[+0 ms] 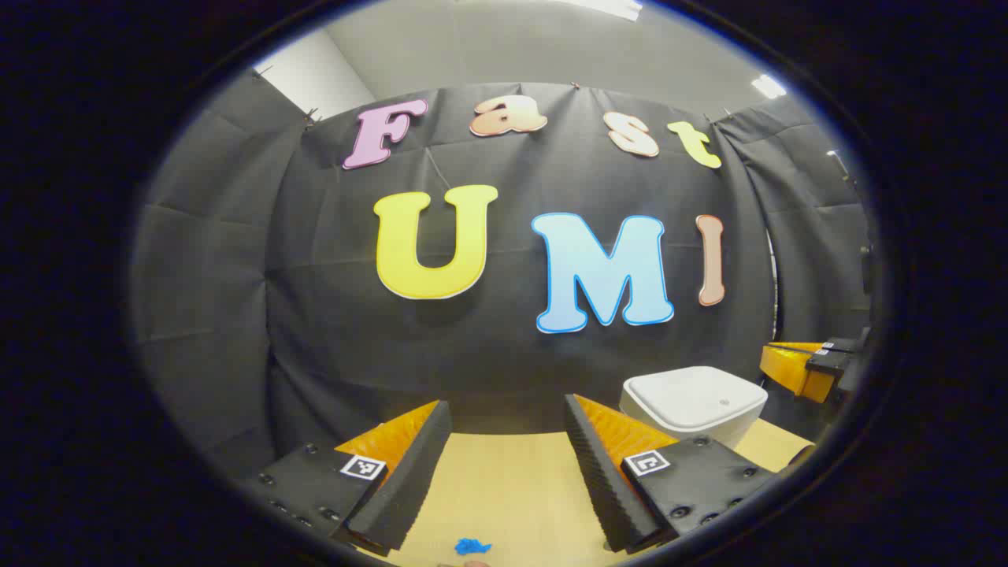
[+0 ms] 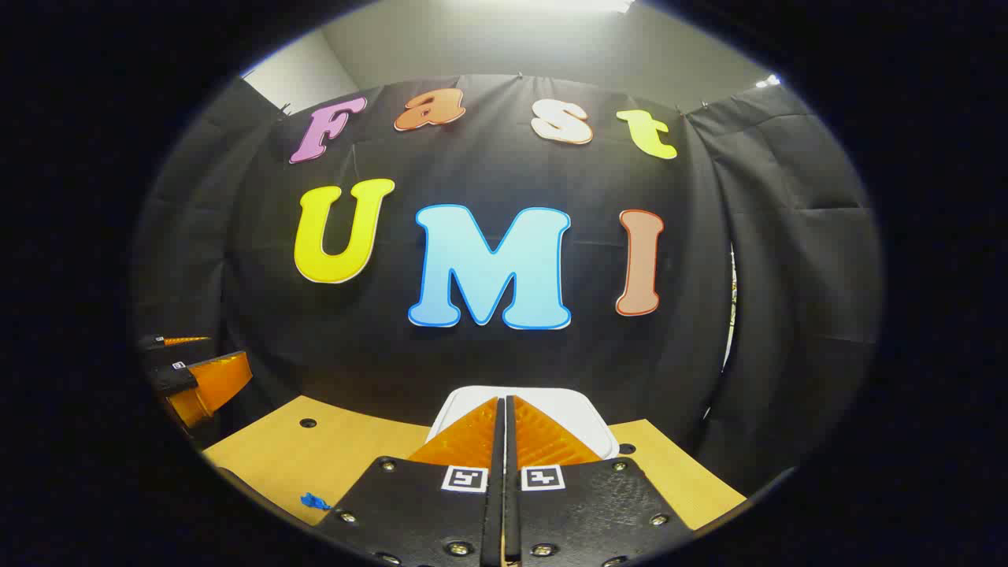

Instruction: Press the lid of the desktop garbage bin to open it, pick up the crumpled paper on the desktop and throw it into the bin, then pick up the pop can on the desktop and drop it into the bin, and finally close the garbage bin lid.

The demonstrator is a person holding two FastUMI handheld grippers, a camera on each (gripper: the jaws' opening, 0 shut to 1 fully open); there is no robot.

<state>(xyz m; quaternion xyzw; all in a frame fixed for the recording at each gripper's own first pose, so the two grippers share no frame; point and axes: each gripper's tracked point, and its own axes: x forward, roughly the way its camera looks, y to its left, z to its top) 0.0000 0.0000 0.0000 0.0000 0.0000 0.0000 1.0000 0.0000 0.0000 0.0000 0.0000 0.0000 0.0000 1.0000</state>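
Two grippers flank the bin (image 1: pixel 694 400): the left gripper (image 1: pixel 508 441), fingers wide apart and empty, is left of it; the right gripper (image 2: pixel 504 425), fingers pressed together, points at its closed lid (image 2: pixel 579 409). Bin sits at the table's (image 1: pixel 504 488) back edge.

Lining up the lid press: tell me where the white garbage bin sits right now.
The white plastic garbage bin with its lid down stands at the wooden desktop's far edge against the black cloth wall; in the right gripper view it sits straight ahead of the closed right tool.

The white bin (image 1: pixel 693 403) stands against the back cloth wall (image 1: pixel 488 346); the wooden desktop (image 1: pixel 504 488) before it lies open.
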